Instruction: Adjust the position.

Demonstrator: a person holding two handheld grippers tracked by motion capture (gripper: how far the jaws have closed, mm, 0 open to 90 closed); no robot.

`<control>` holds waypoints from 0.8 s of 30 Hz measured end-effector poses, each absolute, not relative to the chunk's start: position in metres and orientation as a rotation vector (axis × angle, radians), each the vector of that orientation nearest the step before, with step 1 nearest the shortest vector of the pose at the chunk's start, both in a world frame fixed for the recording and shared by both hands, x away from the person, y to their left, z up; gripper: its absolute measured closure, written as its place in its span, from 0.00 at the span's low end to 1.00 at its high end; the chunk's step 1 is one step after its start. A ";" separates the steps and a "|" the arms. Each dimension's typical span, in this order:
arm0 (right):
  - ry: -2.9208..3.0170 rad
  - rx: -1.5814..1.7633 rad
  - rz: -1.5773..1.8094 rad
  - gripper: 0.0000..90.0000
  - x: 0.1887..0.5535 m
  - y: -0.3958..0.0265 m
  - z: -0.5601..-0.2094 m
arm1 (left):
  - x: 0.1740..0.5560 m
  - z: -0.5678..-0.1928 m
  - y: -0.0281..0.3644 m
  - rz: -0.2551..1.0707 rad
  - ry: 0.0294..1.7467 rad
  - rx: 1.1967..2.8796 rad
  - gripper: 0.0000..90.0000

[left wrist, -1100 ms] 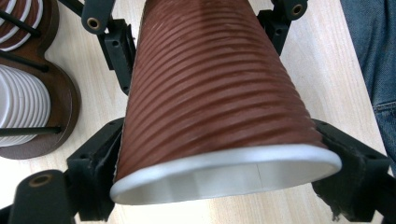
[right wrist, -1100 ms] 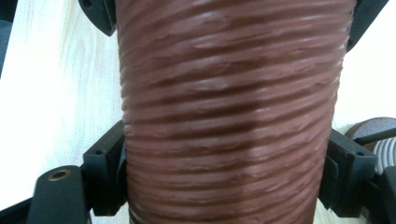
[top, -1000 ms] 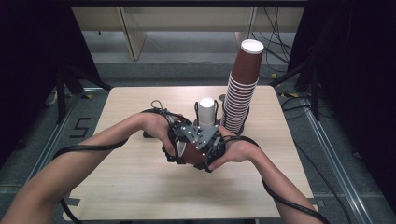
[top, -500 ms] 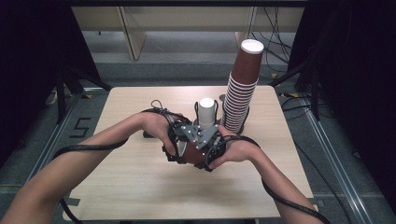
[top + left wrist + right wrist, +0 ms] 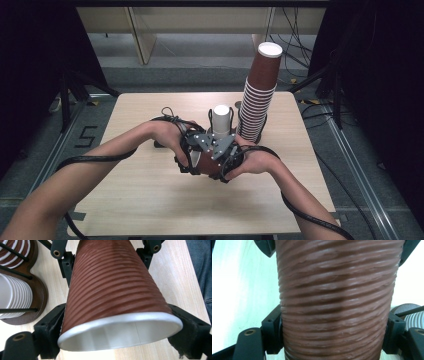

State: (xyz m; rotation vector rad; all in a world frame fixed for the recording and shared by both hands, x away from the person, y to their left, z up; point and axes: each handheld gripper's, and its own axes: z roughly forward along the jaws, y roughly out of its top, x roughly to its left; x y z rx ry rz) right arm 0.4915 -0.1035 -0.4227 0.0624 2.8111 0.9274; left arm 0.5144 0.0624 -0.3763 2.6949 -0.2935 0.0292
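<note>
Nearest, the brown paper cup (image 5: 117, 290) lies on its side between the black jaws of the left gripper (image 5: 120, 332): its wall is ribbed in fine rings, it tapers away from a rolled white rim, and the inside is smooth and white. The jaws of the left gripper stand against the rim on either side; they have just been opening a little, with the cup between them, and whether the pads press on it I cannot tell. The right gripper (image 5: 334, 332) has its jaws clamped on the same cup's ribbed wall (image 5: 337, 302), one on each flank; they have just been closing.

From above, both hands meet over the middle of the pale wooden bench (image 5: 150, 200), grey plates on top, cup (image 5: 207, 162) between them. Just beyond the jaws stands a short stack of white cups (image 5: 221, 120), and beside it a tall, leaning stack of brown cups (image 5: 260, 95) in a dark wire holder
</note>
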 end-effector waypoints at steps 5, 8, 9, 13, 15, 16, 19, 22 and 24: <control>2.807 0.137 0.939 0.28 0.488 -0.108 -0.426 | 0.515 -0.377 0.067 0.055 -0.258 2.651 0.09; 2.778 0.181 0.966 0.28 0.488 -0.113 -0.430 | 0.517 -0.376 0.072 0.097 -0.219 2.607 0.08; 2.760 0.170 0.985 0.28 0.489 -0.114 -0.430 | 0.518 -0.375 0.074 0.102 -0.206 2.588 0.08; 2.709 0.234 1.043 0.28 0.488 -0.123 -0.434 | 0.519 -0.374 0.083 0.141 -0.148 2.529 0.07; 2.679 0.246 1.070 0.28 0.488 -0.126 -0.437 | 0.518 -0.377 0.087 0.149 -0.135 2.508 0.07; 2.672 0.268 1.077 0.28 0.487 -0.129 -0.439 | 0.518 -0.378 0.089 0.147 -0.119 2.495 0.07; 2.663 0.298 1.095 0.28 0.485 -0.134 -0.443 | 0.517 -0.379 0.095 0.161 -0.093 2.464 0.07; 2.655 0.287 1.100 0.28 0.484 -0.137 -0.446 | 0.519 -0.381 0.100 0.205 -0.075 2.436 0.07; 2.635 0.290 1.103 0.28 0.483 -0.139 -0.446 | 0.520 -0.381 0.103 0.220 -0.050 2.406 0.08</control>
